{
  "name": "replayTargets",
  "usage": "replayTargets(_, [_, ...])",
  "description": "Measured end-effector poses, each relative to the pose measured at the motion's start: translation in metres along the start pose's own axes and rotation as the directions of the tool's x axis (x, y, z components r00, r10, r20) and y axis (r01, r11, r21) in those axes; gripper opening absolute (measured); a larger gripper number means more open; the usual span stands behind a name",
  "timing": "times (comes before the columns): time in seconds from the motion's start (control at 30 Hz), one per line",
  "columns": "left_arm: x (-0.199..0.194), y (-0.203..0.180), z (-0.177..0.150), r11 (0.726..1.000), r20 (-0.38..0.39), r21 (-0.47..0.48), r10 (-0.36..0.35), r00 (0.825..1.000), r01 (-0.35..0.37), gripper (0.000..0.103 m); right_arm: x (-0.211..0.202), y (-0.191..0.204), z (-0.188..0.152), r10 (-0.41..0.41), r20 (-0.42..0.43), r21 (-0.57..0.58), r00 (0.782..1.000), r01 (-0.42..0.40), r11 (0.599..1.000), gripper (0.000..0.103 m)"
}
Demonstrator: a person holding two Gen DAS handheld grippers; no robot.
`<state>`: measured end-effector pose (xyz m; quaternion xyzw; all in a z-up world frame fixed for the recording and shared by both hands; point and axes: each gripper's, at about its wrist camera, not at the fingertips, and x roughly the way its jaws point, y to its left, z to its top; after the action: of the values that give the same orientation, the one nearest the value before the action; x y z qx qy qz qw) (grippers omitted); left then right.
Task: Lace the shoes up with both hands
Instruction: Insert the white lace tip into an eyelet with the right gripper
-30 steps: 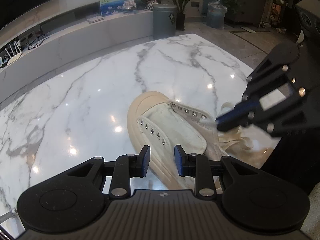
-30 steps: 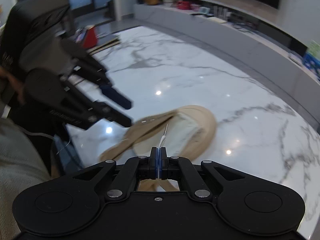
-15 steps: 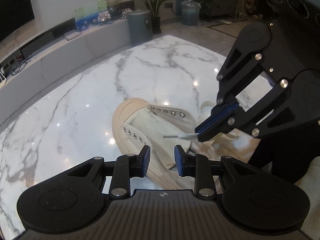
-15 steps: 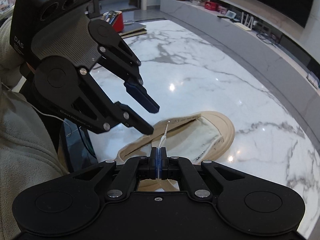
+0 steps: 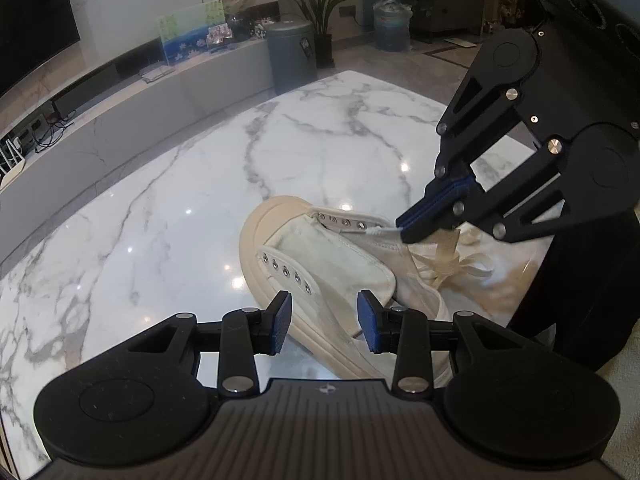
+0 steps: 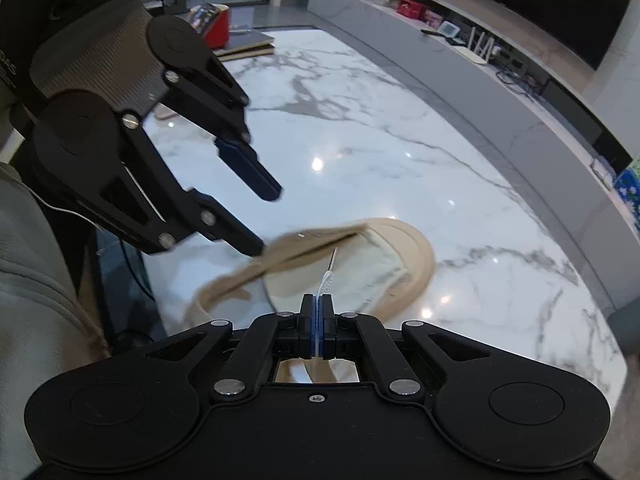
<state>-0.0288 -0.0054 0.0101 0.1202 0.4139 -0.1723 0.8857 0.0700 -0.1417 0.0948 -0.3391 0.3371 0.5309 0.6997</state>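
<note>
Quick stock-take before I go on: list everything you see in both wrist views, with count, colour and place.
Cream canvas shoe: one, unlaced, on its side on the table.
White lace tip: one, pinched by the right gripper, pointing at the shoe.
Loose cream laces: bunch, by the shoe's heel end.
White marble table: one, grey-veined.
Grey bin: one, on the floor beyond the table.
Potted plant: one, green, behind the bin.
Left gripper: black, blue pads, open over the shoe; jaws have just been opening, gripping nothing.
Right gripper: black, shut on the lace tip.
</note>
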Motion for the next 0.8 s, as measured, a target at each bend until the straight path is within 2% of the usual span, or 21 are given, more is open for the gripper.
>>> replayTargets(0.33, [0.008, 0.016, 0.016, 1.0, -0.018, 0.031, 0.0, 1.0, 0.001, 0.035, 0.004, -0.031, -0.004, -0.041, -0.069, -0.057, 0.997, 0.037, 0.998, 0.0])
replayTargets(0.47, [0.013, 0.024, 0.022, 0.998, 0.002, 0.05, -0.039, 0.999, 0.039, 0.035, 0.011, -0.039, -0.003, -0.025, -0.08, -0.065, 0.997, 0.019, 0.998, 0.0])
replayTargets(0.6, [0.021, 0.032, 0.028, 0.998, 0.007, 0.05, -0.024, 1.0, 0.024, 0.035, 0.019, -0.045, -0.004, -0.009, -0.083, -0.054, 0.996, 0.004, 0.999, 0.0])
replayTargets(0.67, [0.026, 0.034, 0.031, 0.998, 0.004, 0.054, -0.011, 1.0, 0.011, 0.039, 0.022, -0.048, -0.005, 0.002, -0.082, -0.042, 0.997, -0.005, 0.999, 0.0])
replayTargets(0.8, [0.032, 0.04, 0.035, 0.998, -0.003, 0.048, -0.046, 0.999, 0.046, 0.039, 0.032, -0.054, -0.006, 0.017, -0.088, -0.029, 0.996, -0.02, 0.999, 0.0])
